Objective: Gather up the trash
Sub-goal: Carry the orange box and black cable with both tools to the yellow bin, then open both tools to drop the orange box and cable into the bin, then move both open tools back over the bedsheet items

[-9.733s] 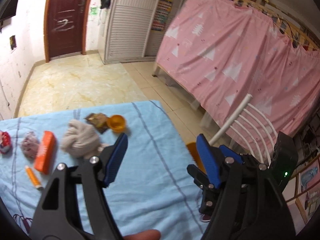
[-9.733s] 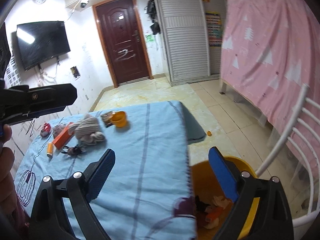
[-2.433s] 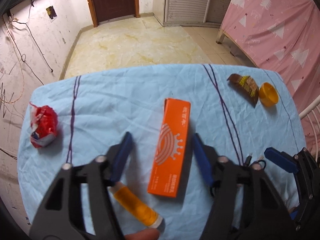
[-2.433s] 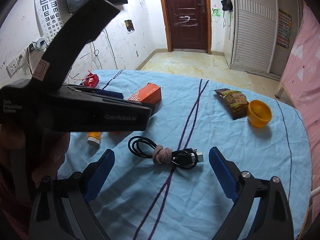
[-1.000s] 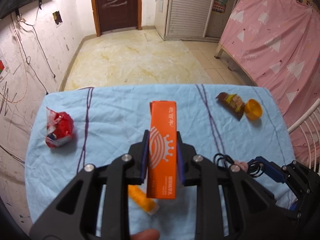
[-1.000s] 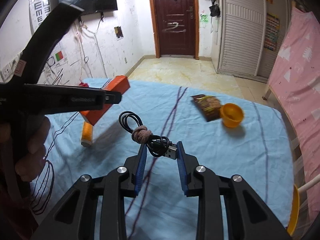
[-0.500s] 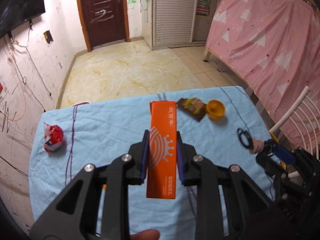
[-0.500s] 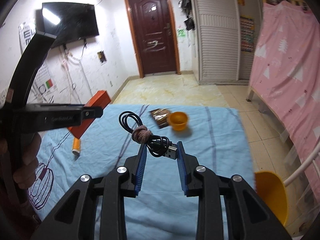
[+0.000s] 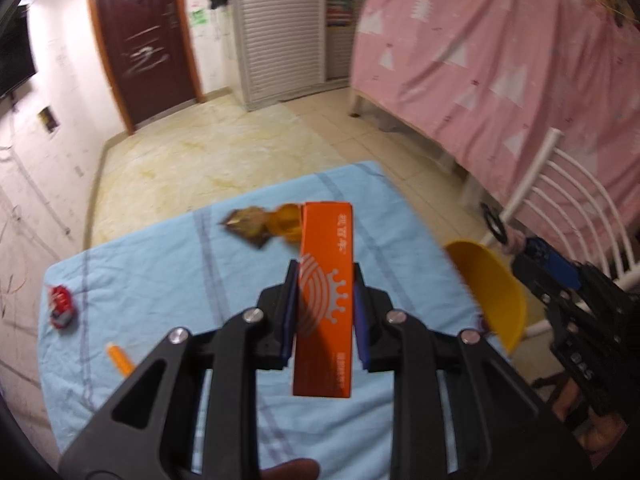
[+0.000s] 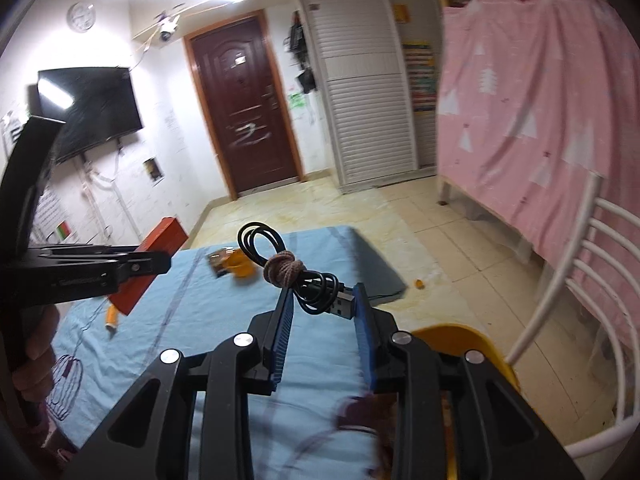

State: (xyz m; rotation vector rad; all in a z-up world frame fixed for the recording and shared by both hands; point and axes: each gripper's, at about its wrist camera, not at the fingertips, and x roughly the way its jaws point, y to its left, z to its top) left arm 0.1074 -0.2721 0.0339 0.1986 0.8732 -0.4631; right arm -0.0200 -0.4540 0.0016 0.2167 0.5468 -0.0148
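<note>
My left gripper [image 9: 323,300] is shut on an orange carton [image 9: 326,296] and holds it in the air above the blue-clothed table [image 9: 168,264]. My right gripper [image 10: 322,312] is shut on a coiled black USB cable [image 10: 304,276] tied with a brown band, above the table's right end. A yellow trash bin [image 9: 488,288] stands off the table's right edge; it also shows in the right wrist view [image 10: 460,340], just below and right of the right gripper. The carton shows at the left of the right wrist view [image 10: 148,264].
On the table lie a brown snack wrapper [image 9: 248,228], a small orange cup [image 9: 286,224], a red crumpled wrapper [image 9: 60,306] and an orange tube [image 9: 120,358]. A white chair [image 9: 568,208] stands right of the bin. A pink curtain [image 9: 500,60] hangs beyond.
Both grippers have swung right with their loads, toward the table's right end. The yellow bin has come closer in both views.
</note>
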